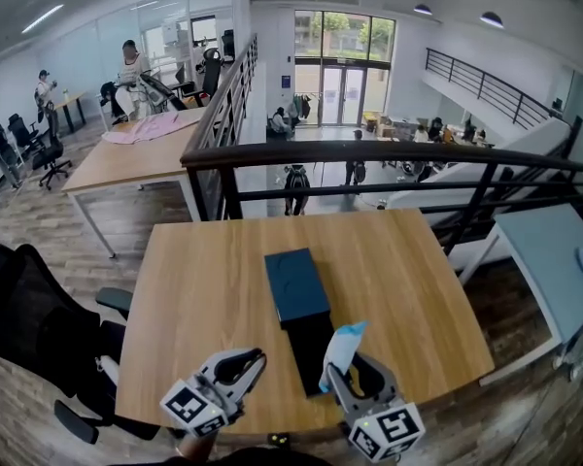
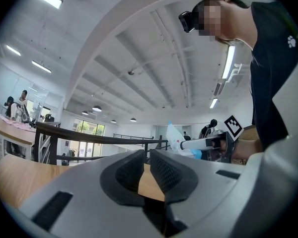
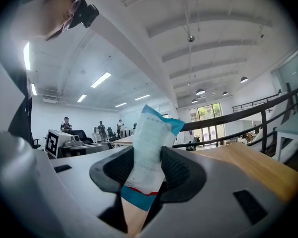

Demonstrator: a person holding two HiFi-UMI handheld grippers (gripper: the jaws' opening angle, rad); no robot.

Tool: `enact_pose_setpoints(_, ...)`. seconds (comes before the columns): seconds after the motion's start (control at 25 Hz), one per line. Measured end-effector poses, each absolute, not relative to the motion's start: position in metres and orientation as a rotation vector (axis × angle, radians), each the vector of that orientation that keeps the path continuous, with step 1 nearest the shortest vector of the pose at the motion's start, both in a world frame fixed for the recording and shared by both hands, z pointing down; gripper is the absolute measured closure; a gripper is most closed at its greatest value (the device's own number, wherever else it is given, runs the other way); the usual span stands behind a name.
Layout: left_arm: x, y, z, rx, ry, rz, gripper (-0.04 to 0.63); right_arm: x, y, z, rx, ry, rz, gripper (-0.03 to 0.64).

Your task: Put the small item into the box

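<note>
Where the right hand-held gripper [image 3: 149, 156] clamps the packet [image 3: 152, 132], print is illegible.

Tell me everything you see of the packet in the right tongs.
The packet is a small flat sachet, white with light-blue ends, a thin red line and faint print; it looks like soft plastic film. The right tongs are shut across its lower half, so its top pokes out beyond them. Only the pads touch it.
</note>
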State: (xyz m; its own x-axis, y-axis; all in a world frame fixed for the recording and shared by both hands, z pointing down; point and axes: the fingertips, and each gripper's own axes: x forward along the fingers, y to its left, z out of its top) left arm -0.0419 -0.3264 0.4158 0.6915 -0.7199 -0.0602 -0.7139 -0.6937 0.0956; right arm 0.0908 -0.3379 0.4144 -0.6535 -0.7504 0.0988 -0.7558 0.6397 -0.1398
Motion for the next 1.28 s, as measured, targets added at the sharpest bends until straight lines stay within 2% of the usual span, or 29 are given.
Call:
enact_pose_setpoints(0.44, -0.083, -0.345, 0.441, 2.771, -1.277, -0.075, 0.571, 0.063, -0.365, 0.439, 1.235, -2.791, 0.318, 0.44)
enact_pose_setpoints(1.28, -0.077, -0.378, 0.464, 2.589, -1.466, -0.054, 0.571, 0.072, -0.425, 0.536, 1.031, -2.658, 0.502, 0.44)
